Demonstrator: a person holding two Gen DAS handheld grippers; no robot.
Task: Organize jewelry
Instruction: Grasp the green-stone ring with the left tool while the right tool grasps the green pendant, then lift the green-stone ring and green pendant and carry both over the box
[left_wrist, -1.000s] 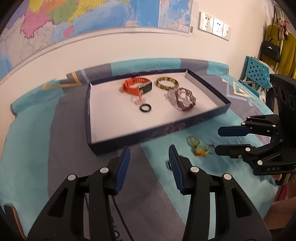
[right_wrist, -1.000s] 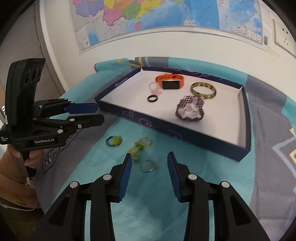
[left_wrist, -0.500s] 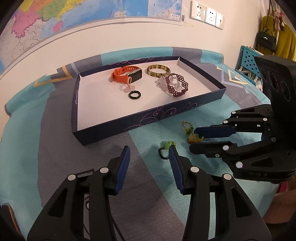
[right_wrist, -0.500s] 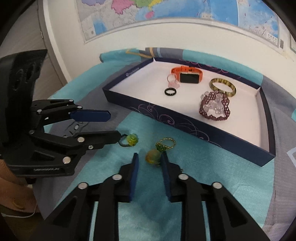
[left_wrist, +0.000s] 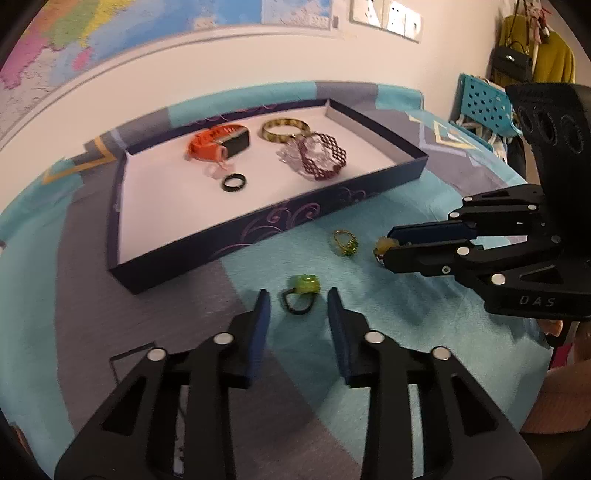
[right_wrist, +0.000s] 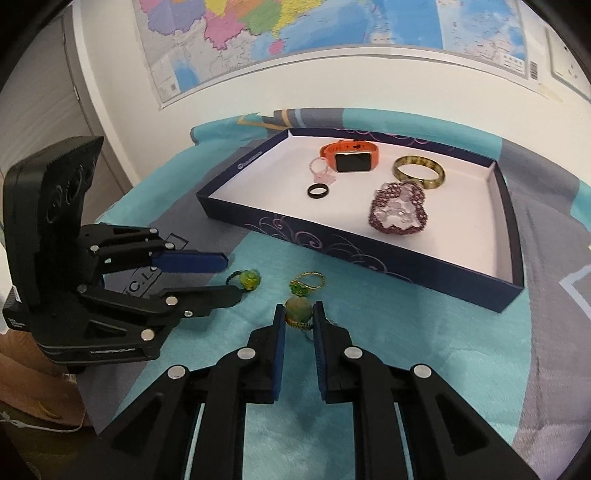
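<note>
In the right wrist view, my right gripper (right_wrist: 299, 314) is closing on an amber stone ring (right_wrist: 298, 309) that lies on the cloth, and both pads touch the stone. The right gripper (left_wrist: 386, 245) also shows in the left wrist view. My left gripper (left_wrist: 298, 299) is closing too. A green bead ring (left_wrist: 301, 290) with a black band lies between its pads, untouched. That left gripper (right_wrist: 234, 278) and the green bead ring (right_wrist: 247, 279) also show in the right wrist view. A gold ring with green stones (right_wrist: 308, 282) lies loose between the two.
Behind the rings stands a navy tray (right_wrist: 332, 251) with a white floor. It holds an orange watch (right_wrist: 351, 158), a gold bangle (right_wrist: 419, 171), a maroon beaded bracelet (right_wrist: 399, 214), a black ring (right_wrist: 318, 192) and a pink ring (right_wrist: 319, 171). A teal and grey cloth (left_wrist: 388, 302) covers the table.
The left gripper came forward and down over the green bead ring and its jaws narrowed. The right gripper's jaws closed in around the amber stone ring.
</note>
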